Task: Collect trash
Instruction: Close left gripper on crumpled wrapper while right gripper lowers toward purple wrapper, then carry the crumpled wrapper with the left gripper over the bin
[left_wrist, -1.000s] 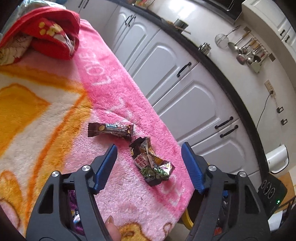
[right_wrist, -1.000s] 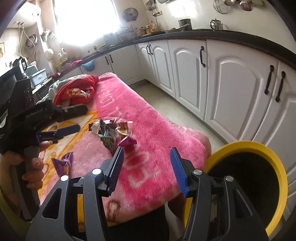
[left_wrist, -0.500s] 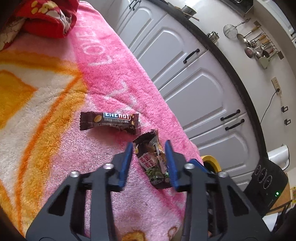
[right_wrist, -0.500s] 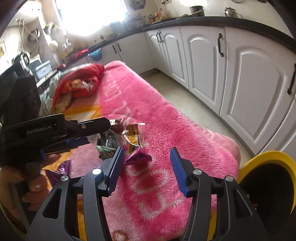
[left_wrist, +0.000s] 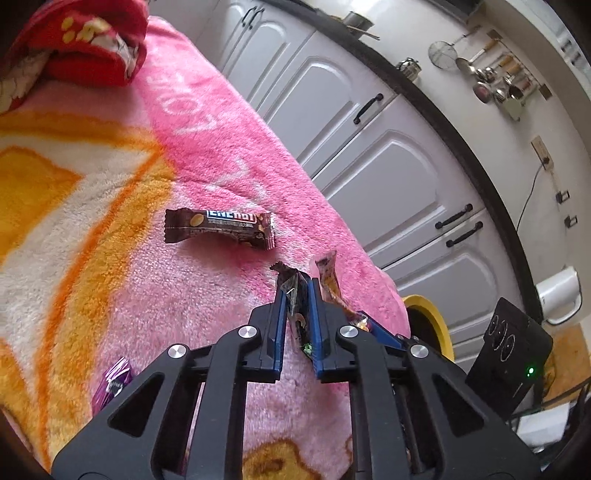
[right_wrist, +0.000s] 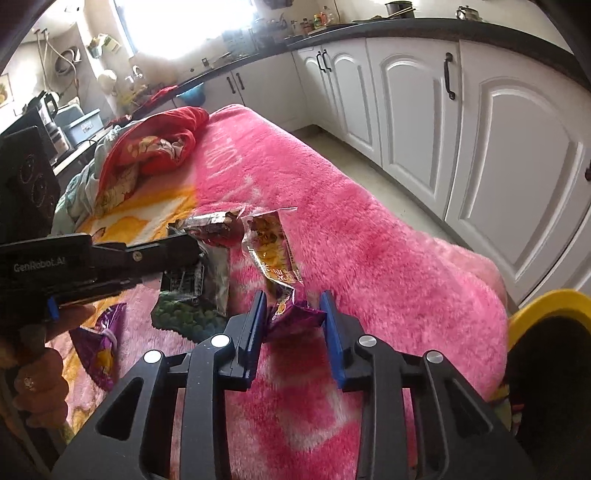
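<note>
Left wrist view shows the left gripper (left_wrist: 298, 291) clamped on the green snack wrapper (left_wrist: 300, 325), which should lift clear before swinging to the yellow bin (left_wrist: 432, 317) at its right.

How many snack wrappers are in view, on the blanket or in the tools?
5: brown bar wrapper lying flat; green wrapper in the left tool; yellow wrapper beside it; purple wrapper between the right tool fingers; second purple wrapper lower left. Others may be hidden.
</note>
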